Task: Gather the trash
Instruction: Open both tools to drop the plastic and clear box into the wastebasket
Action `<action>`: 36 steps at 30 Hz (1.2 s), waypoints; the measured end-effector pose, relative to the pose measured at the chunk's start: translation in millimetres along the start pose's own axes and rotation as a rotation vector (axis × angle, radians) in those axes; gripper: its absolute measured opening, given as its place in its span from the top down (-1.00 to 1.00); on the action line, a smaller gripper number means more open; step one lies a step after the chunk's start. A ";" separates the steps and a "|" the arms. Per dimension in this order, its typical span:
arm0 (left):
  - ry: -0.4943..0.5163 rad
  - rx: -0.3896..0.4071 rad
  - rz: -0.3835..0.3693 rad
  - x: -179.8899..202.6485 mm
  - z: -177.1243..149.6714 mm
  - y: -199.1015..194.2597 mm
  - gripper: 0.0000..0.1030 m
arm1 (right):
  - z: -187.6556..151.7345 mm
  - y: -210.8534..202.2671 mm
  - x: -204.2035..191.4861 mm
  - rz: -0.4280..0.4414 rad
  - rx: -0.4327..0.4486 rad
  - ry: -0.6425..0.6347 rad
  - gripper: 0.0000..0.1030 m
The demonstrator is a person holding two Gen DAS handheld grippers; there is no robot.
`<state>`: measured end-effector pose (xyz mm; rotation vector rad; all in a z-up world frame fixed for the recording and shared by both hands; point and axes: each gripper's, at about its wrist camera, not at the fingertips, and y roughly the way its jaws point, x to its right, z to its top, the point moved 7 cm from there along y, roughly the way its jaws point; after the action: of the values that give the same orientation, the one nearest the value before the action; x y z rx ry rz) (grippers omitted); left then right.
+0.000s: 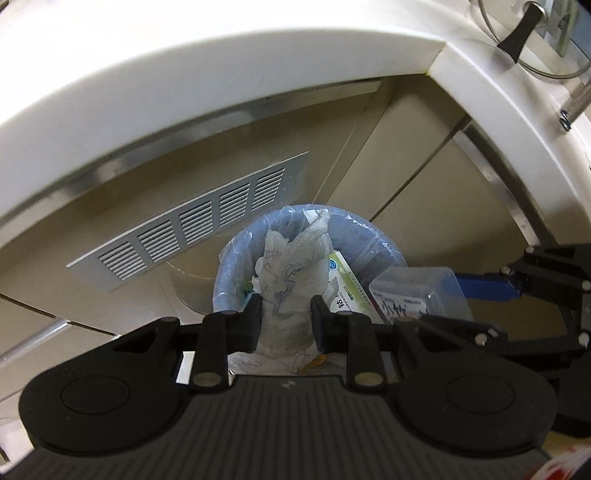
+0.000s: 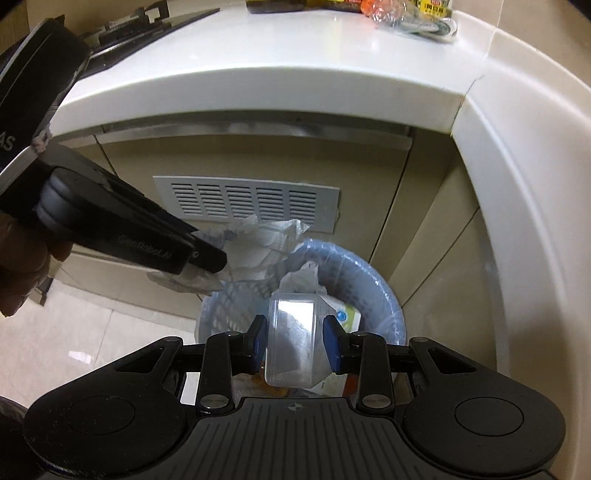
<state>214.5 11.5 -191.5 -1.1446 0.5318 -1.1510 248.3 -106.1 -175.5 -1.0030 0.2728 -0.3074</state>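
Kitchen counter (image 2: 258, 66) above bin (image 2: 384, 295); left gripper (image 2: 207, 258) reads "GenRobot.AI"

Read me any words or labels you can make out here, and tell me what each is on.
"GenRobot.AI", faint, on the left gripper.
"AS", cut off, on the device above it.
Box in the bin: print too blurred.
Clear container label: unreadable.
Packets on the counter: unreadable.

Both grippers matte black plastic w/ ribbed base plate, two round discs each side, silver rivets on link arms. Left gripper (image 1: 286, 317): black pads. Right gripper (image 2: 295, 341): blue pads. Left one from the side shows pale lettering on its body, grey roller, silver-edged black camera block on top
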 end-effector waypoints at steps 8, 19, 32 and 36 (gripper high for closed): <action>-0.023 -0.009 -0.016 7.8 7.7 22.6 0.45 | -11.2 11.7 2.9 0.004 -0.025 0.024 0.35; -0.035 -0.018 0.004 8.4 -1.6 22.7 0.20 | -21.4 14.6 5.0 0.014 -0.037 0.050 0.35; -0.055 0.005 0.041 -15.4 -14.5 -3.1 0.15 | -21.0 21.1 -9.6 0.067 -0.055 0.010 0.35; -0.046 -0.001 0.043 -15.9 -16.1 -1.6 0.15 | -22.6 23.7 -12.7 0.067 -0.068 -0.001 0.35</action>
<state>194.6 19.1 -199.4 -1.1528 0.5194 -1.0856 231.4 -107.0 -206.3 -1.0592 0.3166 -0.2379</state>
